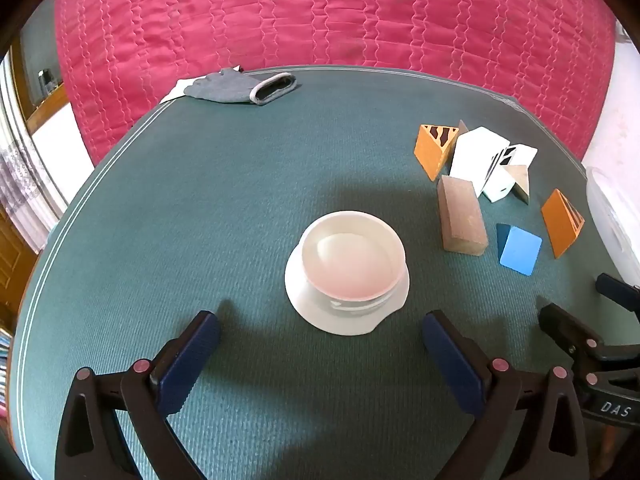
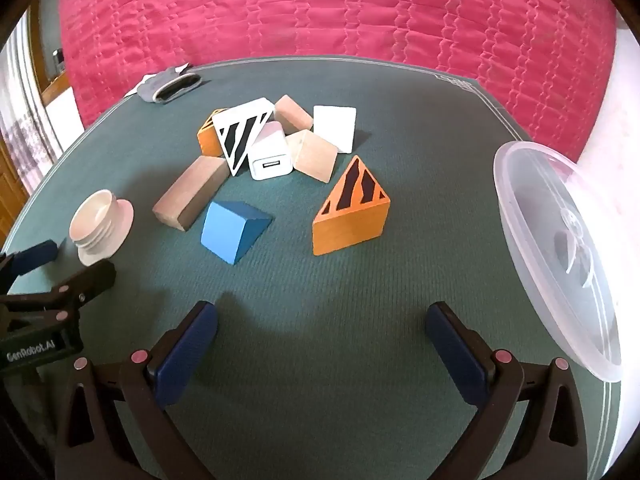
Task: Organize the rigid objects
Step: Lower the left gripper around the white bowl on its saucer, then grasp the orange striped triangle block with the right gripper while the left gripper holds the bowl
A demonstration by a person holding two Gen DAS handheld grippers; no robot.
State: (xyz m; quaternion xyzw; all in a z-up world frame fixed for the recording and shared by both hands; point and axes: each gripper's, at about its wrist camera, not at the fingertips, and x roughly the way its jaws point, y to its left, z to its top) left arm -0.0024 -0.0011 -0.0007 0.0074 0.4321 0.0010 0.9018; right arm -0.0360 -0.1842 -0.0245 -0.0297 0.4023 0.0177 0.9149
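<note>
Several rigid pieces lie on a green mat. A white threaded cap [image 1: 347, 270] [image 2: 101, 224] stands mouth-up just ahead of my open, empty left gripper [image 1: 320, 328]. In the right wrist view a blue wedge [image 2: 232, 226], an orange striped wedge [image 2: 352, 210], a plain wooden block [image 2: 191, 192], a white USB charger [image 2: 270, 160], a white striped wedge [image 2: 242, 134] and other wooden blocks [image 2: 312, 154] form a cluster ahead of my open, empty right gripper [image 2: 322, 320]. The same cluster shows right of the cap in the left wrist view [image 1: 480, 168].
A clear plastic container [image 2: 560, 248] stands at the mat's right edge. A grey glove [image 1: 240, 86] [image 2: 170, 84] lies at the far left corner. A pink quilted bed [image 1: 320, 12] rises behind the mat [image 1: 200, 200]. Each gripper sees the other at its side.
</note>
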